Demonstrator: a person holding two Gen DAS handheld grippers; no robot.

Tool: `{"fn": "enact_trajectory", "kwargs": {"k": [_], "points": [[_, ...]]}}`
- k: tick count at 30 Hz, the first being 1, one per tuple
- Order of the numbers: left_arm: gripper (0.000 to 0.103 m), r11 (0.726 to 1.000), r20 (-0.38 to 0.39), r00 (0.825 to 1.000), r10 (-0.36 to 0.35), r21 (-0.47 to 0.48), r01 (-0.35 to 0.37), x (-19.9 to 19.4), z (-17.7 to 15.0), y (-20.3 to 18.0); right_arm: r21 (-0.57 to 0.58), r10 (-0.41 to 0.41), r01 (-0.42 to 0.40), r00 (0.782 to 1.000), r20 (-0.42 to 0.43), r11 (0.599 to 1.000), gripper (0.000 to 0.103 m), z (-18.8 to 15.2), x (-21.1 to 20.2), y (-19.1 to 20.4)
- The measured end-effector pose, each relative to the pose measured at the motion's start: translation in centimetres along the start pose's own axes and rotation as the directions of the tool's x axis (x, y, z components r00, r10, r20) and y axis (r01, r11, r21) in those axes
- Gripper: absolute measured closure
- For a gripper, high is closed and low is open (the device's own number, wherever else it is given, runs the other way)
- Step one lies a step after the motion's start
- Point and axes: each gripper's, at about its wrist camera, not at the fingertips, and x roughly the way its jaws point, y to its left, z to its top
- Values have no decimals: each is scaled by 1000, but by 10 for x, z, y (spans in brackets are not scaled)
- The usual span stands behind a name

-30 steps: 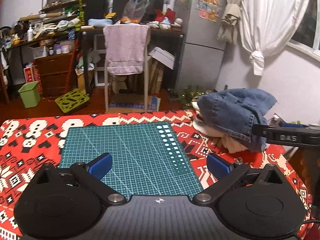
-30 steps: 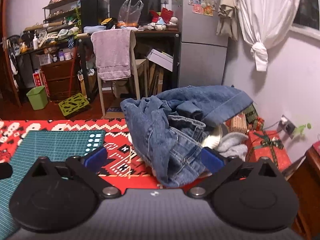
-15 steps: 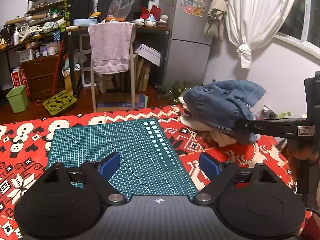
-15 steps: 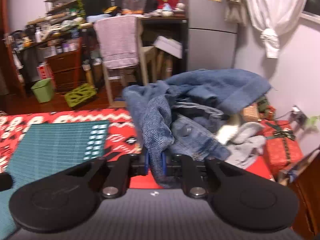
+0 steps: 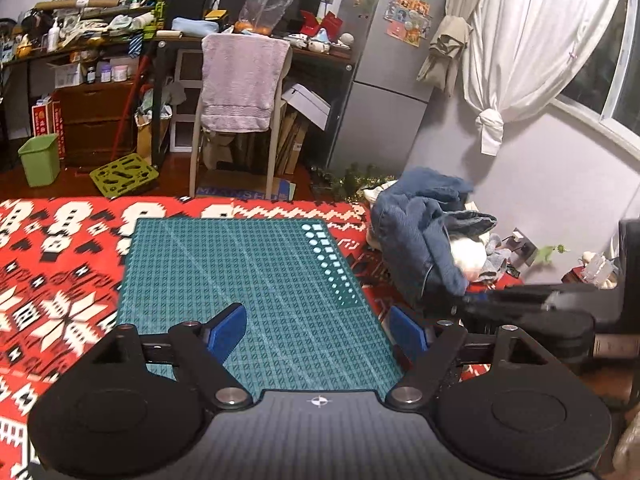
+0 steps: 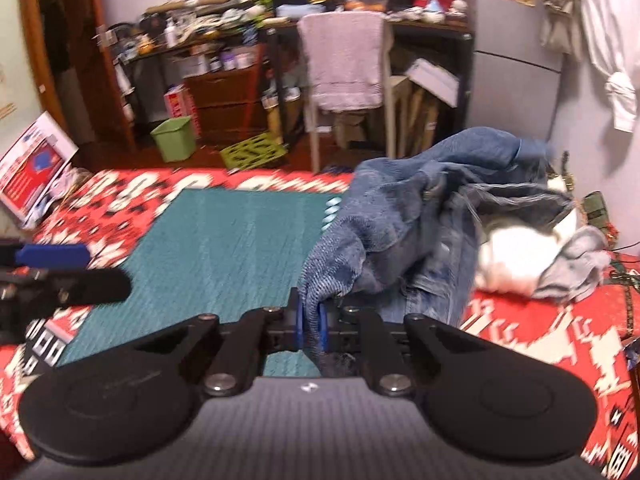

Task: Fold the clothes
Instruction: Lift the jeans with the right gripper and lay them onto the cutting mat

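Left wrist view, tablecloth: red patterned, under my green cutting mat.
Denim jeans: heaped at the mat's right edge.
Right gripper: I have it clamped on a denim fold.
Left gripper: jaws wide, holding nothing, over the mat.

Coarse, faded blue denim is seen in the jeans, with soft white and grey cloth beside them. A woven red patterned tablecloth is covered by a matt green cutting mat. Matt black plastic forms the right gripper.
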Motion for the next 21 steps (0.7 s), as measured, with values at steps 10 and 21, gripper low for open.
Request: {"fn": "enact_trajectory", "kwargs": {"k": [10, 21], "points": [[26, 999, -36, 999, -29, -43, 27, -37, -36, 18, -13, 90, -90, 994, -60, 996, 95, -46, -33, 52], [23, 1000, -64, 998, -13, 7, 14, -48, -61, 10, -54, 172, -182, 972, -163, 982, 93, -101, -39, 86]]}}
